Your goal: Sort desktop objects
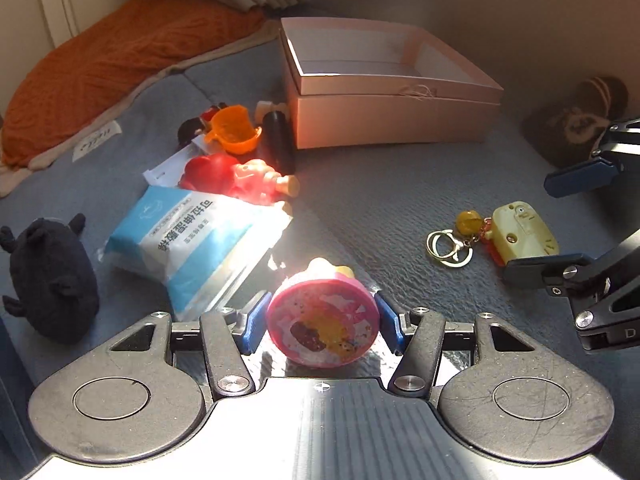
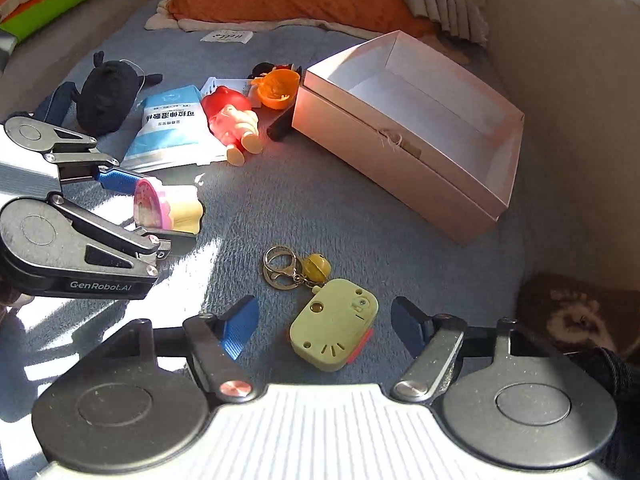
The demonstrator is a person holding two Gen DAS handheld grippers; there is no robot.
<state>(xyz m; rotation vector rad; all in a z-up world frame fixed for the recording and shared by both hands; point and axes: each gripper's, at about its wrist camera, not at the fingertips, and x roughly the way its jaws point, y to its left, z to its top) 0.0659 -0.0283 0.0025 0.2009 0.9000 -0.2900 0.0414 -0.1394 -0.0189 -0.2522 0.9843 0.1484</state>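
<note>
My left gripper (image 1: 322,326) is shut on a pink round-based toy (image 1: 323,326), also seen from the side in the right wrist view (image 2: 168,208), held just above the grey blanket. My right gripper (image 2: 326,330) is open, its blue fingers on either side of a pale yellow keychain toy (image 2: 336,326) with a gold ring and a yellow bell; the keychain toy also lies at the right in the left wrist view (image 1: 520,232). An open pink box (image 1: 384,88) stands at the back, empty inside (image 2: 420,120).
A blue-white packet (image 1: 188,240), a red-haired doll (image 1: 240,178), an orange cup (image 1: 234,130), a black cylinder (image 1: 278,142) and a black plush (image 1: 52,276) lie at the left. A brown plush (image 1: 580,120) lies at the right. An orange cushion (image 1: 120,52) lies at the far back.
</note>
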